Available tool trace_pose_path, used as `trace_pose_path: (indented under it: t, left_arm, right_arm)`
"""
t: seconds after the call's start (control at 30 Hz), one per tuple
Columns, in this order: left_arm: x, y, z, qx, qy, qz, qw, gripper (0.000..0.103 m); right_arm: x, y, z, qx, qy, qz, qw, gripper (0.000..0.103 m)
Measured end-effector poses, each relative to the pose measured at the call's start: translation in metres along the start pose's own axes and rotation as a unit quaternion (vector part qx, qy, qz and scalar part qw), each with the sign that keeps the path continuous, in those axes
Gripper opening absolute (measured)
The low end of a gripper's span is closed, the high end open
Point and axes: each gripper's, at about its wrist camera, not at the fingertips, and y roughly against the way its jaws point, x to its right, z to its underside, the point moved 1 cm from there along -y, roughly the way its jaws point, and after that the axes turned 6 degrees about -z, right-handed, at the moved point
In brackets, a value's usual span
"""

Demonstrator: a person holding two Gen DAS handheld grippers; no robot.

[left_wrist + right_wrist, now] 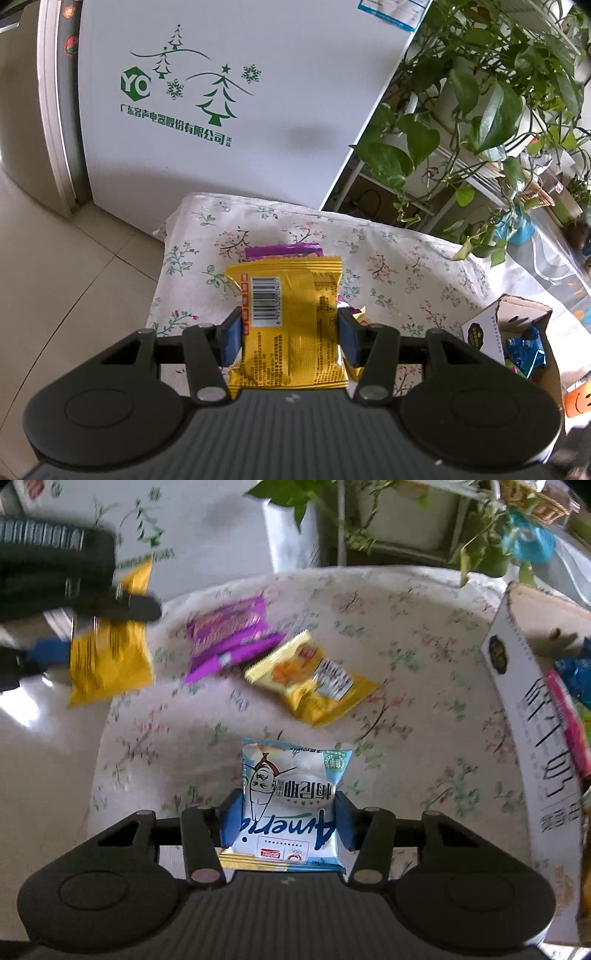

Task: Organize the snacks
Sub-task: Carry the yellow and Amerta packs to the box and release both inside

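My left gripper (290, 338) is shut on a yellow snack packet (291, 317), barcode side up, held above the flowered cloth (406, 266). The same packet (110, 664) and the left gripper (66, 590) show blurred at the upper left of the right wrist view. My right gripper (288, 821) is shut on a white and blue snack packet (291, 797), its blue pads pressing both sides. On the cloth lie a purple packet (229, 635) and another yellow packet (310, 679). The purple packet's edge (282, 252) peeks out beyond the held yellow one.
An open cardboard box (524, 716) with several snacks inside stands at the right; in the left wrist view the box (491, 328) sits at the lower right. A white appliance (240, 110) with green print rises behind. Leafy plants (480, 92) on a rack fill the right. Tiled floor (55, 277) lies left.
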Motion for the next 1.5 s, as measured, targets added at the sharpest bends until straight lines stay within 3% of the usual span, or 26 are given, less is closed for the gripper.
trace_pose_path:
  t: [0.67, 1.5]
  left_arm:
    - [0.032, -0.007, 0.017, -0.011, -0.033, 0.001, 0.9994, 0.051]
    - [0.062, -0.007, 0.023, -0.003, -0.054, 0.004, 0.9985, 0.051]
  right_arm:
    - [0.039, 0.05, -0.032, 0.081, -0.033, -0.016, 0.996, 0.057]
    - [0.059, 0.071, -0.041, 0.117, -0.055, -0.019, 0.991, 0.057]
